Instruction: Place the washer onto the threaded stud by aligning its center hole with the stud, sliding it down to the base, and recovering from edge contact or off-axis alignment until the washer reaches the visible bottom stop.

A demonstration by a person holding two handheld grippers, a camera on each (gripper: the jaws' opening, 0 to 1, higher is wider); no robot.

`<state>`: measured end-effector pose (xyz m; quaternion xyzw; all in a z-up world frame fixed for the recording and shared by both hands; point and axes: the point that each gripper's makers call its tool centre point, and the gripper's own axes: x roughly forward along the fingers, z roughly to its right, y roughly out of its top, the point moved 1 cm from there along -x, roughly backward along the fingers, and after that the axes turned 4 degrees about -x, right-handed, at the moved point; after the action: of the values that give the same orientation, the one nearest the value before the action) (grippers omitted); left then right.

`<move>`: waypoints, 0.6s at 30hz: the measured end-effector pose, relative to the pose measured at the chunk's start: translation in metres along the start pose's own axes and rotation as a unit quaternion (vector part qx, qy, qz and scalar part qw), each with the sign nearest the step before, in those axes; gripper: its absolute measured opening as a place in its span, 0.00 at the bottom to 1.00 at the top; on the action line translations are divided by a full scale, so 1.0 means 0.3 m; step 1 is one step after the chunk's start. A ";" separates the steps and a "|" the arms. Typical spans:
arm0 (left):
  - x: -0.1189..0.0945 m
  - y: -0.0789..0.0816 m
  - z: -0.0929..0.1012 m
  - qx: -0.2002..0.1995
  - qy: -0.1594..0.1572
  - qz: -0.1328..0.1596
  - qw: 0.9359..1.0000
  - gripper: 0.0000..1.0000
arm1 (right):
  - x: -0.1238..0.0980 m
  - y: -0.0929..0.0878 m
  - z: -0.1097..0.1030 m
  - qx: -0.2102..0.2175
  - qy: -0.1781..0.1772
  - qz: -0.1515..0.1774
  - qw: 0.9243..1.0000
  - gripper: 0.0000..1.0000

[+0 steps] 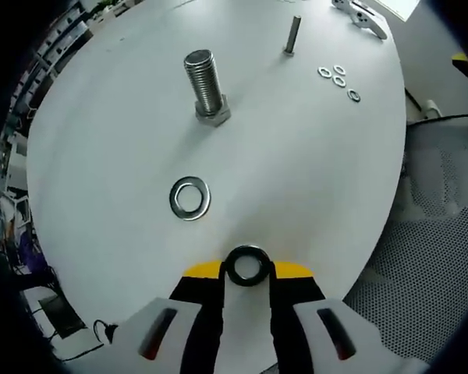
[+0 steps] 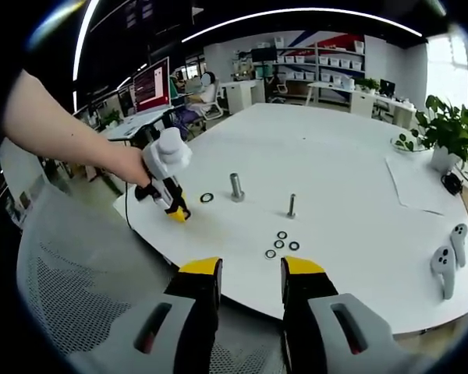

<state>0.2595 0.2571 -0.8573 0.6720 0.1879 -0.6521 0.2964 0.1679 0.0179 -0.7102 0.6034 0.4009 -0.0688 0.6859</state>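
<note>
At the bottom centre of the left gripper view, the left gripper [image 1: 248, 274] has its yellow-tipped black jaws closed on a dark ring-shaped washer [image 1: 247, 266], held just above the round white table [image 1: 312, 179]. A second, flat silver steel washer [image 1: 190, 198] lies on the tabletop left of centre, apart from the jaws. Above it, in the upper left-centre of the frame, stands the large threaded steel stud [image 1: 206, 84], upright on its hexagonal base, with nothing around its shaft. A thinner grey metal stud [image 1: 292, 36] rises near the top, and four small silver washers [image 1: 339, 79] are scattered at upper right.

In the right gripper view, the right gripper [image 2: 249, 273] sits at bottom centre, jaws parted and gripping nothing, off the table's near edge. A person's hand [image 2: 129, 165] at centre left holds the other gripper by the large stud. Two white handheld controllers [image 2: 446, 263] rest at lower right.
</note>
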 end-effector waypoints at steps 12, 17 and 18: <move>-0.007 -0.010 -0.011 -0.001 -0.007 0.004 1.000 0.19 | 0.000 0.000 -0.001 0.001 -0.001 -0.001 1.000 0.33; -0.014 -0.007 -0.012 0.005 -0.006 0.011 1.000 0.19 | 0.001 0.000 -0.001 0.001 0.000 -0.002 1.000 0.33; -0.019 -0.001 -0.013 0.008 -0.005 0.014 1.000 0.19 | 0.001 0.000 -0.001 0.001 0.000 -0.002 1.000 0.33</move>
<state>0.2619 0.2607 -0.8520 0.6736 0.1717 -0.6525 0.3016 0.1681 0.0182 -0.7104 0.6031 0.4017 -0.0704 0.6855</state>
